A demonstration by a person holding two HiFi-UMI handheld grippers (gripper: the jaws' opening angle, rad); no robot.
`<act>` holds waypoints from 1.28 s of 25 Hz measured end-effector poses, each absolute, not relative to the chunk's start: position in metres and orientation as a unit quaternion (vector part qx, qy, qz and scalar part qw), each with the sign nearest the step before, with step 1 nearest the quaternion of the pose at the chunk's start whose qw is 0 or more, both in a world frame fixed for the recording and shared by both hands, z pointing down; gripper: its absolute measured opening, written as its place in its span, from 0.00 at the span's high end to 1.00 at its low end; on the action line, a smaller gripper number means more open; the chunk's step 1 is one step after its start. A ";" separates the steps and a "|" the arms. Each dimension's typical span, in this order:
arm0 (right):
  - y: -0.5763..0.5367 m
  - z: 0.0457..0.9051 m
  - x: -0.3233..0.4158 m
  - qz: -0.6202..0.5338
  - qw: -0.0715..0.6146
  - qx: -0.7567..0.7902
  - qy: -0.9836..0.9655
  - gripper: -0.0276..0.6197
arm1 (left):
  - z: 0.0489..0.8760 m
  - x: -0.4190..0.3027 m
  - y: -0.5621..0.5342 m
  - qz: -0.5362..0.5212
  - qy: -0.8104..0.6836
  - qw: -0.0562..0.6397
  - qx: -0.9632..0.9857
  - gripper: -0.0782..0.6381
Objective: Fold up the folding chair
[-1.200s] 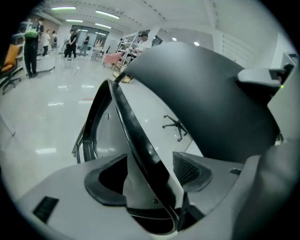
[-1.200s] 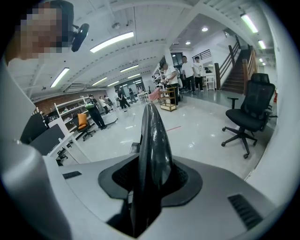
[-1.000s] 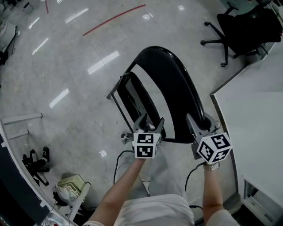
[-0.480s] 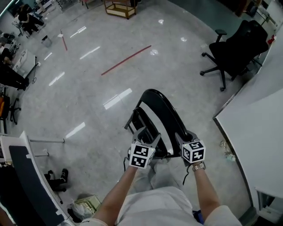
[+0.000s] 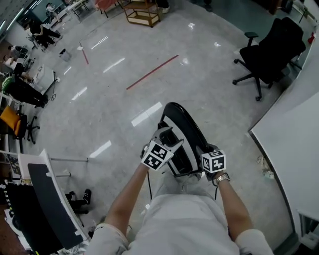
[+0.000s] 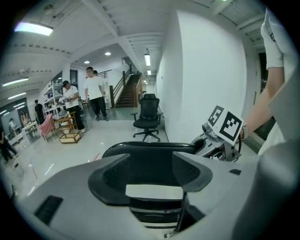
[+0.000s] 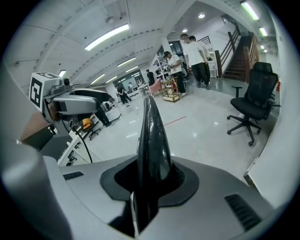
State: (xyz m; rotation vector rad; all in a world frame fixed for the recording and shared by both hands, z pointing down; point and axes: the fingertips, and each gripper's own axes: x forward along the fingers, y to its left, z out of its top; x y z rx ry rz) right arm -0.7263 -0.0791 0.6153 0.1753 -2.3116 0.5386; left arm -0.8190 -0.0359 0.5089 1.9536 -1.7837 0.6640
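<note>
A glossy pale floor (image 5: pixel 99 114) is marked by a red tape line (image 5: pixel 152 72); a black office chair (image 5: pixel 271 50) is parked near a white wall (image 5: pixel 299 129).

Glossy pale grey polished floor (image 5: pixel 99 119), ceiling lights mirrored in it. Thin red tape line (image 5: pixel 152 72) stuck toward its far side. Black wheeled office chair (image 5: pixel 269 47) near far right corner. Low wooden trolley (image 5: pixel 142 12) at far edge. Black glossy folding chair (image 5: pixel 187 127) mid-floor, feet hidden. Large white table (image 5: pixel 294 144) along right edge.
</note>
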 end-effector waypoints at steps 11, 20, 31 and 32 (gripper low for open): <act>-0.056 0.614 -0.733 0.219 0.377 0.052 -0.899 0.83 | 0.517 -0.850 -0.081 0.374 -0.480 0.125 0.784 0.48; -0.031 0.610 -0.739 0.223 0.382 0.034 -0.896 0.85 | 0.567 -0.867 -0.073 0.570 -0.218 -0.012 0.792 0.48; 0.001 0.601 -0.760 0.195 0.383 0.059 -0.901 0.85 | 0.622 -0.854 -0.034 0.610 0.094 -0.017 0.787 0.49; 0.003 0.600 -0.760 0.193 0.384 0.061 -0.901 0.84 | 0.627 -0.854 -0.028 0.612 0.110 -0.015 0.783 0.50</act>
